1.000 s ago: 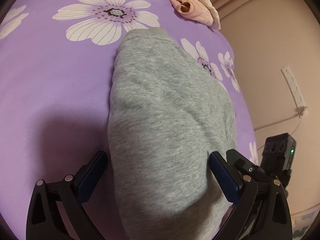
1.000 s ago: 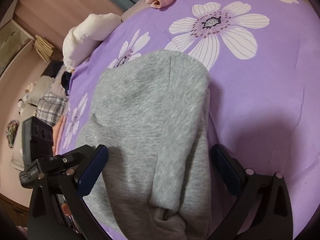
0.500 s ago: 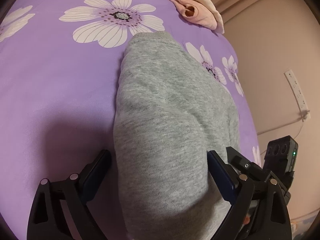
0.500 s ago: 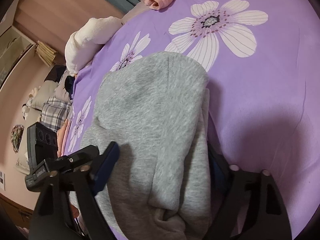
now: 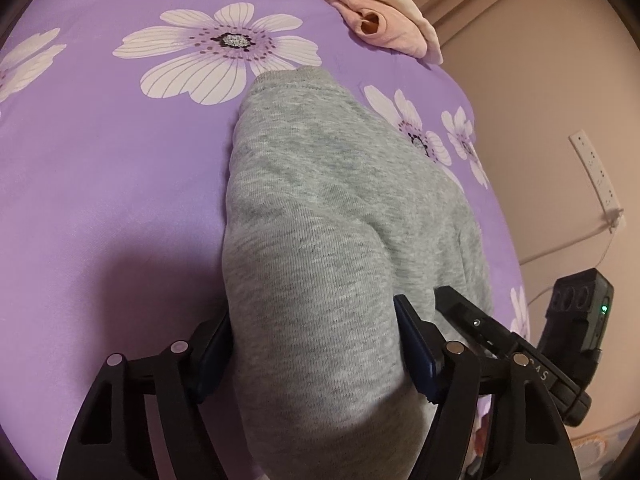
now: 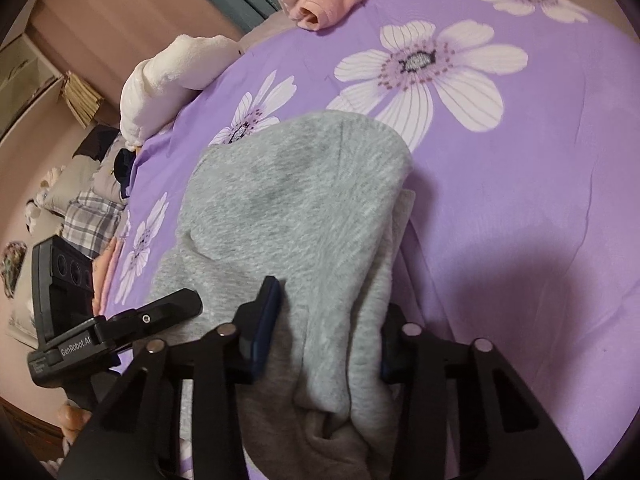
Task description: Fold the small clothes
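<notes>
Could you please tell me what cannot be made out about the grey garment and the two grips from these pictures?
- Left wrist view: the grey garment's near end runs off the bottom edge, so its type is unclear.
- Right wrist view: the right gripper's far pad is buried behind grey folds.
- Both views: the bedspread under the garment is covered.
- Left gripper: pad contact is masked by bulging cloth.

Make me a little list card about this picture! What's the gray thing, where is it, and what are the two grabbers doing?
thing: gray sweater, folded
place: on the purple flowered bedspread
left gripper: jaws pressed on the sweater's near end
right gripper: jaws pinching the sweater's other near part
nearby: pink clothes at the far edge, white towel
</notes>
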The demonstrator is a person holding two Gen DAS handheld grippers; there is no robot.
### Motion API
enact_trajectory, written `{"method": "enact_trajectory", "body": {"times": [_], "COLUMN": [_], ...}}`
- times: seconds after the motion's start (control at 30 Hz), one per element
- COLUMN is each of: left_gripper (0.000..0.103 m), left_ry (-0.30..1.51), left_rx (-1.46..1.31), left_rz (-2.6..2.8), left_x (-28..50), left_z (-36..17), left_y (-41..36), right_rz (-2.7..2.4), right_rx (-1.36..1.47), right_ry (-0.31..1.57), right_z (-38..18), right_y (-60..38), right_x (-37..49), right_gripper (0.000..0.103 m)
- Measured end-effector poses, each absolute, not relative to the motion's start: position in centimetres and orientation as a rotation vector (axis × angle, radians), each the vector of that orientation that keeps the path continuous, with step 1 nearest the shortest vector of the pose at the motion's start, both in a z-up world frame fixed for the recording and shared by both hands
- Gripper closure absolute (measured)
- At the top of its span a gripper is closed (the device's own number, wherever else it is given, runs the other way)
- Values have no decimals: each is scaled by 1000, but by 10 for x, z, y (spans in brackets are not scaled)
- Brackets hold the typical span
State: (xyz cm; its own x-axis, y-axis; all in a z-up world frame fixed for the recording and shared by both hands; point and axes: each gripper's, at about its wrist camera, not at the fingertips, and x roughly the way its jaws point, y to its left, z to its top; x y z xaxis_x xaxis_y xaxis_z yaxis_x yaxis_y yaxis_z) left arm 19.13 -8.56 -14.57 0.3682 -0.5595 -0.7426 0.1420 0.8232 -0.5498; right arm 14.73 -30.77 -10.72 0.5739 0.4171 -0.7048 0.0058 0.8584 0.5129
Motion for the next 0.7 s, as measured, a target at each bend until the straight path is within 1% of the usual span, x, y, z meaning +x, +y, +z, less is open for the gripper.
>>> {"method": "enact_trajectory", "body": {"times": [0.13,0.2,0.5,0.7], "left_gripper": [31,31,33,33], "left_ry": [1093,1078,1013,963], "left_rx": [-427,-417,-382,-386], "left_rz": [-473,-486,-499,-461], "left_x": [189,186,179,176], "left_z": [-143,-141,-127,-117], "left_y": [-85,-85,-82,-61], "right_rz": [263,282,336,397], "right_rx": [481,462,390,362], "right_ry": [892,868,752,715], "right_z": [-99,-94,-69,-58], "right_y": [-304,-299,-275,-253], "right_x": [144,142,137,136], "right_gripper": [77,78,80,80]}}
